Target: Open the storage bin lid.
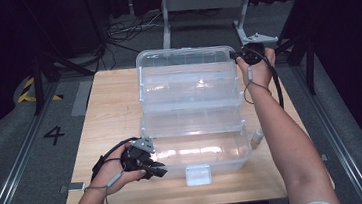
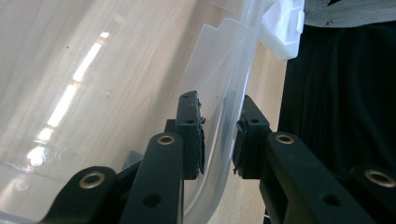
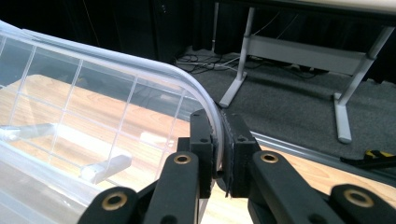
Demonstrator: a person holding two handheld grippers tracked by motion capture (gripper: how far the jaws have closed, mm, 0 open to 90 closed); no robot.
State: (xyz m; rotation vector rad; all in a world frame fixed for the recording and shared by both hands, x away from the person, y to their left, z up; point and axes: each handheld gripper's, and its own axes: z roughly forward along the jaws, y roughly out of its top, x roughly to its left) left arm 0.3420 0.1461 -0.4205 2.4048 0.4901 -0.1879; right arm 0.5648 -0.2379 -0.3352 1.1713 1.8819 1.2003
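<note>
A clear plastic organiser box stands open in stepped tiers on the wooden table. My left gripper is at the near left corner of the bottom tray. In the left gripper view the tray's curved wall runs between the jaws, and my left gripper is shut on it. My right gripper is at the far right corner of the raised lid. In the right gripper view my right gripper is shut on the lid's rim.
A white latch hangs at the tray's front, close to the table's near edge. Bare table lies left of the box. Behind the table a grey desk frame and cables sit on the floor. A "4" marks the floor at left.
</note>
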